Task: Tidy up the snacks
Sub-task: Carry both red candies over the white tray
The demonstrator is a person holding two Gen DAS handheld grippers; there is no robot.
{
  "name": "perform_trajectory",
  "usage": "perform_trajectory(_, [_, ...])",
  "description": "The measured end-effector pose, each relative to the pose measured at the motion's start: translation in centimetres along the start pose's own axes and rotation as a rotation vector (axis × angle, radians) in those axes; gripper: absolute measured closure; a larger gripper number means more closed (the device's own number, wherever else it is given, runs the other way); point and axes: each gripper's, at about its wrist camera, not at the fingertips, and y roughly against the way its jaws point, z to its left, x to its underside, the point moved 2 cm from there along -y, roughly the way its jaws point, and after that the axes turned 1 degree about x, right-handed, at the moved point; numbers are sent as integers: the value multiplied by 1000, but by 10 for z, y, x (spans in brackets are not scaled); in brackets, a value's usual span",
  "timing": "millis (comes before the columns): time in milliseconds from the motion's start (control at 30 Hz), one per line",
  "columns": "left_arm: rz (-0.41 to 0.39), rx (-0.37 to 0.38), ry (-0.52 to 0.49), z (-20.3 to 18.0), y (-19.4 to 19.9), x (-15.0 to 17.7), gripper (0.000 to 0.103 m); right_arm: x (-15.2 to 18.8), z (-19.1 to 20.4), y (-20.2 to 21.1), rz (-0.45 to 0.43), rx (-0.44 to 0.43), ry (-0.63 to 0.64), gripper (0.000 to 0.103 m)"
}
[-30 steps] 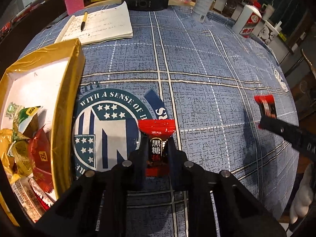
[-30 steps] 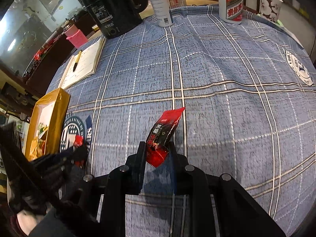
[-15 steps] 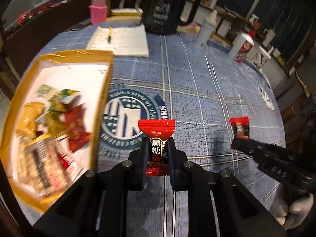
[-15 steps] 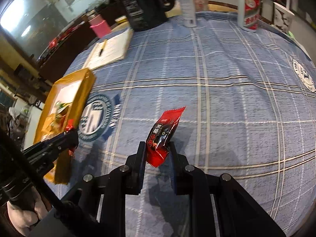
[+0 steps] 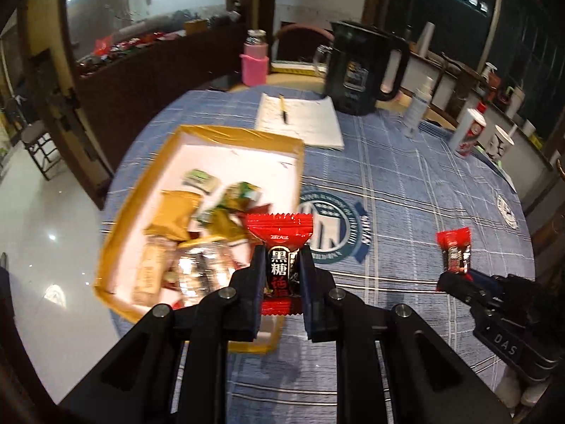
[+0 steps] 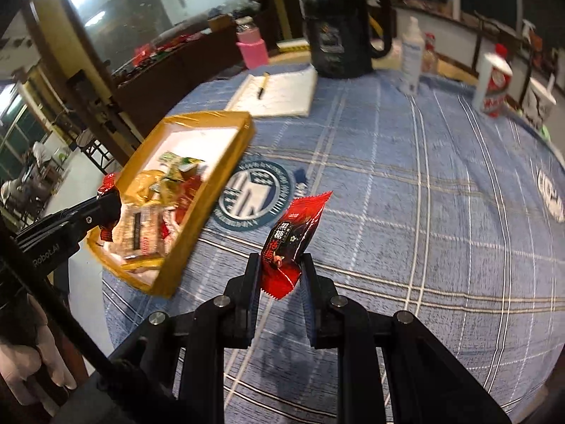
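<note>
We hold one red brown-sugar candy packet (image 5: pixel 279 258) pinched upright in our left gripper (image 5: pixel 281 265), over the near corner of the gold-rimmed snack tray (image 5: pixel 240 135). Our right gripper (image 6: pixel 281 272) clamps a second red candy packet (image 6: pixel 295 236), tilted, above bare blue plaid tablecloth (image 6: pixel 406 183) beside the tray's right rim.

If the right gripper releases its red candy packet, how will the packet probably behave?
The red candy packet looks small and thin, so probably light. Its crimped ends stand unsupported beyond the right gripper, suggesting fairly stiff foil. Being flat, it should likely land and stay without rolling, though glossy film may slide.
</note>
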Motion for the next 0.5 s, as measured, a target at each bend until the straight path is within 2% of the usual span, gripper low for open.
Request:
perform_trajectory(267, [-40,-45,6,32,16,-11,83,-13,40,11,-76,-9,56,83])
perform_trajectory(500, [-32,-38,-4,55,3,-18,83,-16,60,2,-79,5,55,83])
